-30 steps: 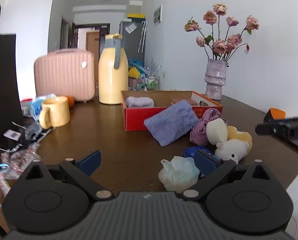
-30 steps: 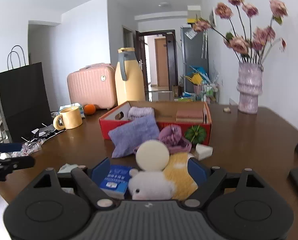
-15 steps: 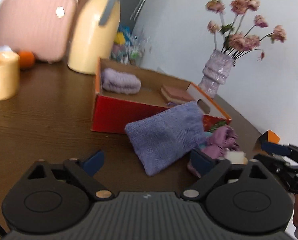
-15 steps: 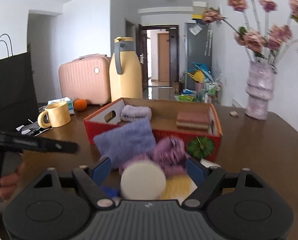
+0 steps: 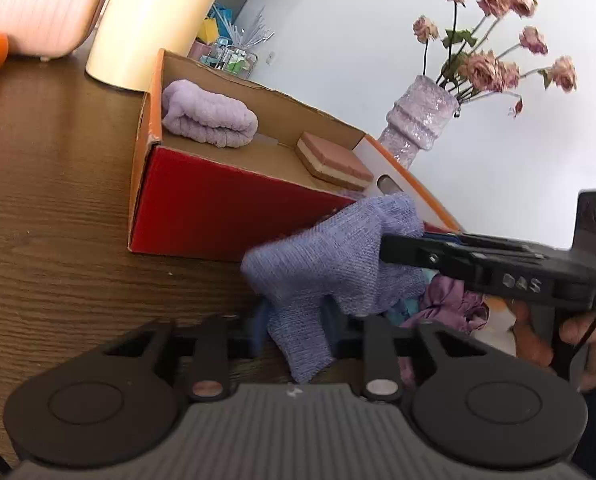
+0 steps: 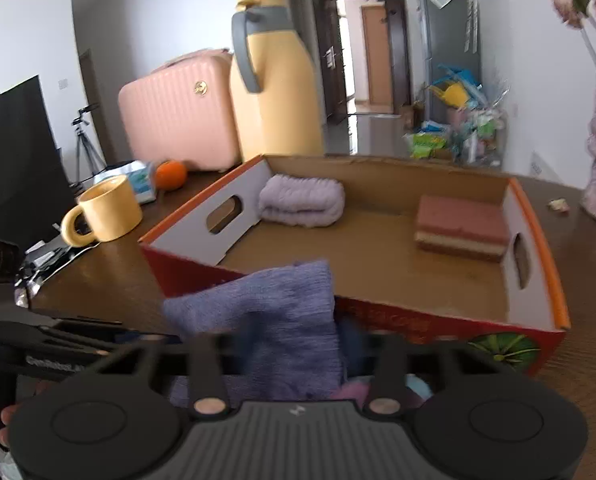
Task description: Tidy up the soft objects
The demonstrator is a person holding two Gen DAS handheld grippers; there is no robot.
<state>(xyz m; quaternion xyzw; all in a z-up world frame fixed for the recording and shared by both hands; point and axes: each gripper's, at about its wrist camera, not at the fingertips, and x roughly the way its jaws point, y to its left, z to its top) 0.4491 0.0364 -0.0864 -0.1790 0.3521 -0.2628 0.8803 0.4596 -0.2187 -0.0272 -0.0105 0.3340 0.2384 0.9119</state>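
Both grippers are shut on a blue-purple knitted cloth [image 5: 330, 256], lifted just in front of the red cardboard box [image 5: 226, 204]. My left gripper [image 5: 296, 332] pinches its lower corner. My right gripper [image 6: 298, 344] pinches the cloth [image 6: 274, 312] at its other side and shows in the left wrist view [image 5: 402, 248] reaching in from the right. Inside the box [image 6: 378, 264] lie a rolled lilac towel [image 6: 302, 200] at the back left and a pink sponge [image 6: 462, 228] at the right. A purple fabric piece [image 5: 450, 304] lies on the table under the cloth.
A yellow thermos jug [image 6: 274, 80], a pink suitcase [image 6: 178, 112], an orange [image 6: 171, 174] and a yellow mug [image 6: 106, 210] stand left of and behind the box. A black bag [image 6: 14, 152] is at far left. A vase of dried roses [image 5: 418, 120] stands behind the box's right end.
Both grippers moved in on the blue-purple cloth and closed on it. The cloth has come up off the table toward the box front.
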